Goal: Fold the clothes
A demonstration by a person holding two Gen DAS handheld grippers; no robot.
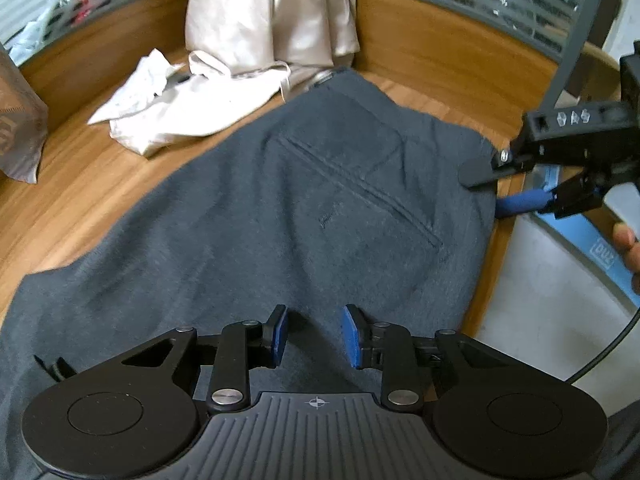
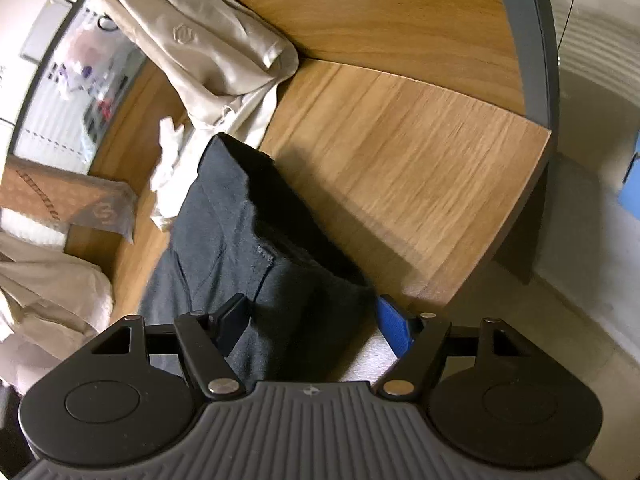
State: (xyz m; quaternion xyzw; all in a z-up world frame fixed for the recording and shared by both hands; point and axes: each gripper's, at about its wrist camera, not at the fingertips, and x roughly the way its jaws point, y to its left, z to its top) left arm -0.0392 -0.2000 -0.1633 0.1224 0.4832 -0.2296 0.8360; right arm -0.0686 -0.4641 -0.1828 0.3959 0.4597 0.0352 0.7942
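In the left wrist view, your left gripper [image 1: 314,336] sits at 6 o'clock with its jaws parted by a moderate gap; the blue pads [image 1: 280,334] face each other and nothing lies between them. Directly beneath and ahead of them the dark grey trousers [image 1: 300,200] are spread flat across the wooden table [image 1: 440,60], a welt pocket running diagonally near the centre of the frame. At 3 o'clock your right gripper [image 1: 490,188] meets the garment's right edge: one black finger lies over the cloth and a blue-padded finger shows just below the edge, so the edge sits between the two, but you cannot tell from this view whether they press on it. A cream garment [image 1: 260,20] is heaped at 12 o'clock, touching the far end of the trousers, and a patterned bag [image 1: 20,132] stands at 9 o'clock. In the right wrist view, your right gripper [image 2: 316,318] is at 6 o'clock with its jaws set wide apart. A bunched edge of the trousers [image 2: 240,232] passes between the fingers, the black finger [image 2: 234,312] resting against the cloth on the left and the blue pad [image 2: 394,328] standing clear on the right, apart from the fabric. The trousers run from the jaws towards 11 o'clock, where the cream garment [image 2: 208,52] lies, and bare table [image 2: 420,160] fills 1 to 3 o'clock.
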